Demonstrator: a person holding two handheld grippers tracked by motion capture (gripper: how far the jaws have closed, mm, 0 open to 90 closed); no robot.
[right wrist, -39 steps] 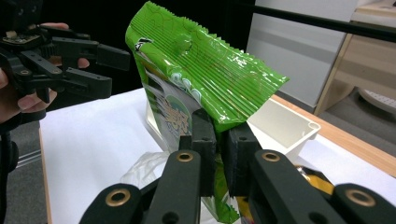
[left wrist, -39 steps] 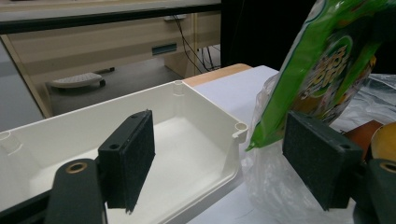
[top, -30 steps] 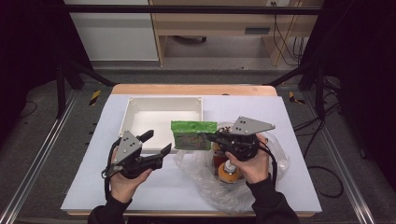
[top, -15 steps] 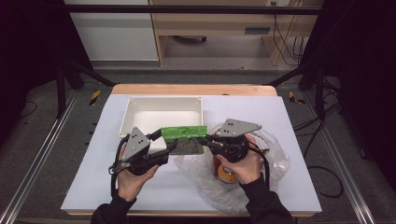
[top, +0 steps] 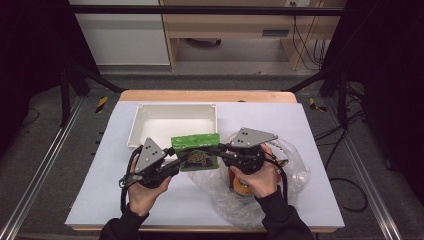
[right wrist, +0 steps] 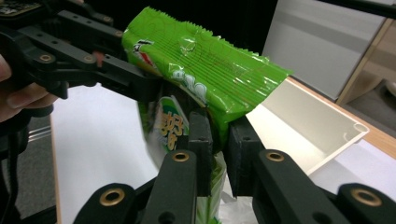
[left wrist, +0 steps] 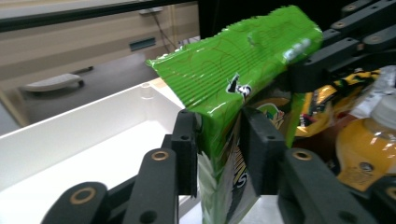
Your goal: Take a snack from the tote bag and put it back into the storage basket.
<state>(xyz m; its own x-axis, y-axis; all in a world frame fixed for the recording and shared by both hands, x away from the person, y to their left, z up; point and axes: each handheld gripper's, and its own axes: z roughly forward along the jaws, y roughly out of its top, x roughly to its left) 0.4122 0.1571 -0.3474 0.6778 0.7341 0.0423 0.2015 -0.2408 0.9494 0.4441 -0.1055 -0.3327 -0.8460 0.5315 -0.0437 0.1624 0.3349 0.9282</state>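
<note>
A green snack bag [top: 195, 150] hangs above the table between both grippers, in front of the white tray. My left gripper [top: 175, 157] has just been closing and its pads now press on the bag's left end [left wrist: 233, 65], the seam pinched between them [left wrist: 218, 135]. My right gripper [top: 220, 149] is shut on the bag's right end [right wrist: 205, 65], its jaws [right wrist: 219, 135] having just eased slightly wider while still pinching the foil. The other hand's black jaws reach the bag from the far side in each gripper view.
A white tray [top: 170, 122] sits empty just behind the bag. A crumpled clear plastic bag [top: 285, 170] lies under my right hand, holding an orange drink bottle [top: 241, 186] and other snack packs. White table surface extends to the left and front.
The left gripper moved right to the bag's left end and closed on it. The bag shifted slightly left and lower with the right gripper.
</note>
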